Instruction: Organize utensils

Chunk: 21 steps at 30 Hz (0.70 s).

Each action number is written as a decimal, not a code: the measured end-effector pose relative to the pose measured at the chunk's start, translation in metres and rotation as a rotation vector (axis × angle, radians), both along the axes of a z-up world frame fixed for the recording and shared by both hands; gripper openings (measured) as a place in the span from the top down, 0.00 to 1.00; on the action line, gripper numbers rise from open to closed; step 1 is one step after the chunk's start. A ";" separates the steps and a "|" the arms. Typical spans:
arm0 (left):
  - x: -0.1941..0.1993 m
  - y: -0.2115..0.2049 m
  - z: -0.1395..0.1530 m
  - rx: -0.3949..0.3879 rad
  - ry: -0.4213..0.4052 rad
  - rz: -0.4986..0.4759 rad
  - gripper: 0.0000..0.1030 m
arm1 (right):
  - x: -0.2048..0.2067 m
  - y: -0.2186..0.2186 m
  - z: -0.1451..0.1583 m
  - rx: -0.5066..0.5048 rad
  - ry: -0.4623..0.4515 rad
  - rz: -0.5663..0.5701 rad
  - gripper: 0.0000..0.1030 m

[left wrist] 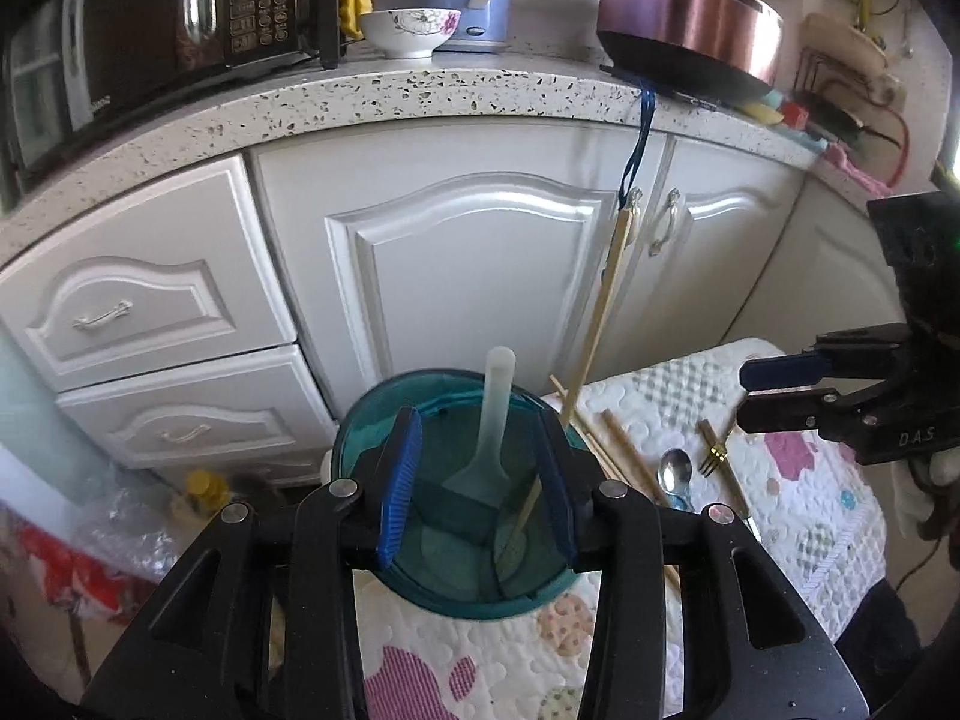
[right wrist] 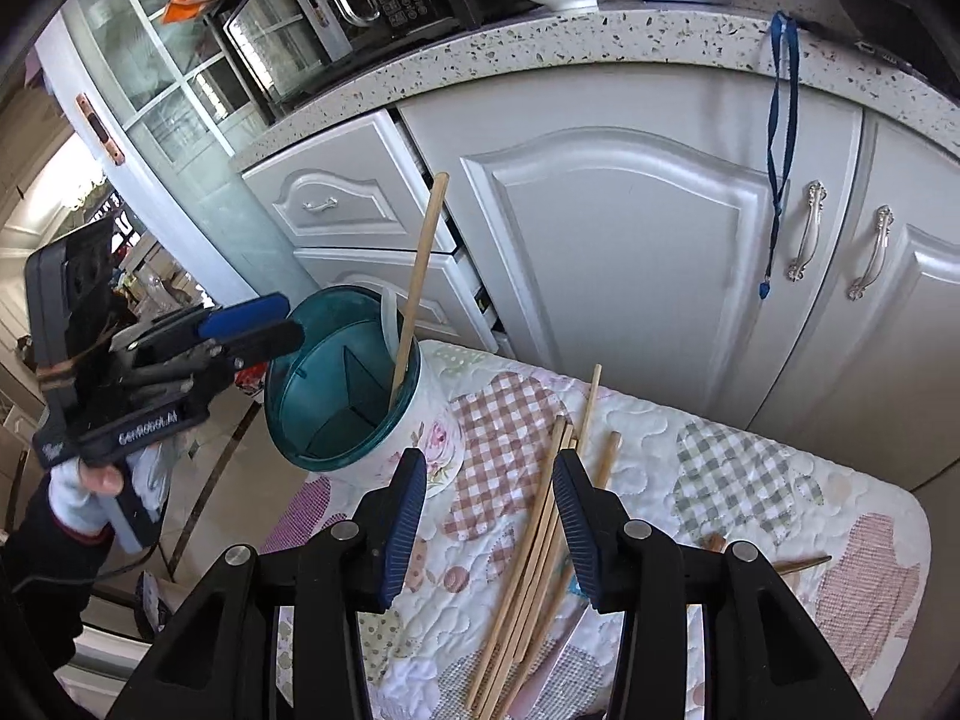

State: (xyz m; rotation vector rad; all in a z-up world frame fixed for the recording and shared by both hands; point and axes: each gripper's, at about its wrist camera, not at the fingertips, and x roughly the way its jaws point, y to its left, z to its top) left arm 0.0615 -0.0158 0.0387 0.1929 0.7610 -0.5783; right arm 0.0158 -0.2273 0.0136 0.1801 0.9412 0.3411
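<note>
Now our left gripper [left wrist: 477, 480] hangs released over the holder [left wrist: 420, 576]; right gripper [right wrist: 489, 531], released, must clasp chopsticks [right wrist: 534, 564] at lower centre.

1 holder [left wrist: 360, 420], 1 spoon [left wrist: 676, 471], 1 fork [left wrist: 714, 447].

Both grippers [left wrist: 477, 483] [right wrist: 489, 516] are showing black plastic frames w/ ribbed blue pads [left wrist: 396, 483], silver pivot screws, white lettering on the side. The person's hand [right wrist: 90, 483] is wearing a white glove w/ red-trimmed dark sleeve [right wrist: 45, 564].
</note>
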 end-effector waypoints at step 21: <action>-0.055 -0.040 -0.002 0.033 0.023 0.070 0.63 | -0.027 -0.033 -0.015 -0.063 0.034 -0.055 0.59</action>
